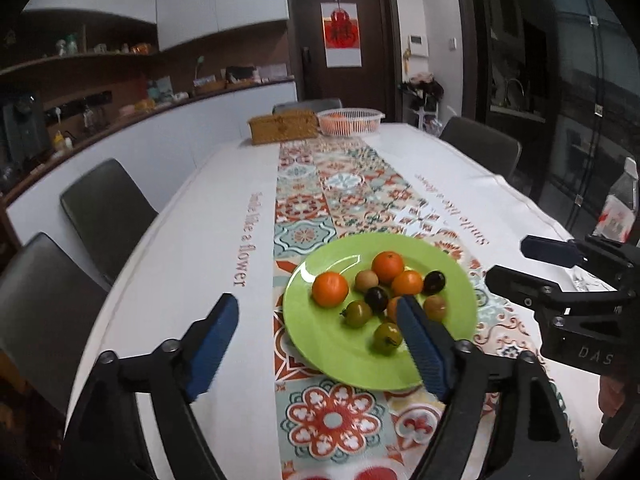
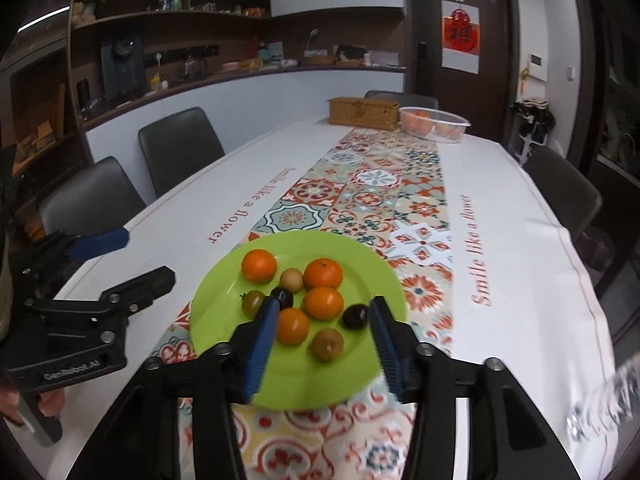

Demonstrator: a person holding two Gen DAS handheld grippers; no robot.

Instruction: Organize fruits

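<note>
A green plate (image 1: 320, 344) (image 2: 288, 392) sits on the patterned table runner and holds several small fruits: oranges (image 1: 330, 289) (image 2: 323, 303), dark plums (image 1: 376, 299) (image 2: 355, 316), green-brown tomatoes (image 1: 387, 338) (image 2: 253, 302) and tan round fruits (image 1: 366, 281) (image 2: 327, 344). My left gripper (image 1: 316, 314) is open and empty, just left of and above the plate's near side. My right gripper (image 2: 325, 314) is open and empty, with its fingers straddling the plate's near fruits from above. Each gripper shows in the other's view: the right one (image 1: 560, 276) and the left one (image 2: 120, 258).
A white basket of oranges (image 1: 351, 121) (image 2: 434, 123) and a wicker box (image 1: 284, 127) (image 2: 364, 113) stand at the table's far end. Grey chairs (image 1: 106, 212) (image 2: 180, 148) line both sides. A clear plastic bottle (image 1: 618, 204) stands at the right edge.
</note>
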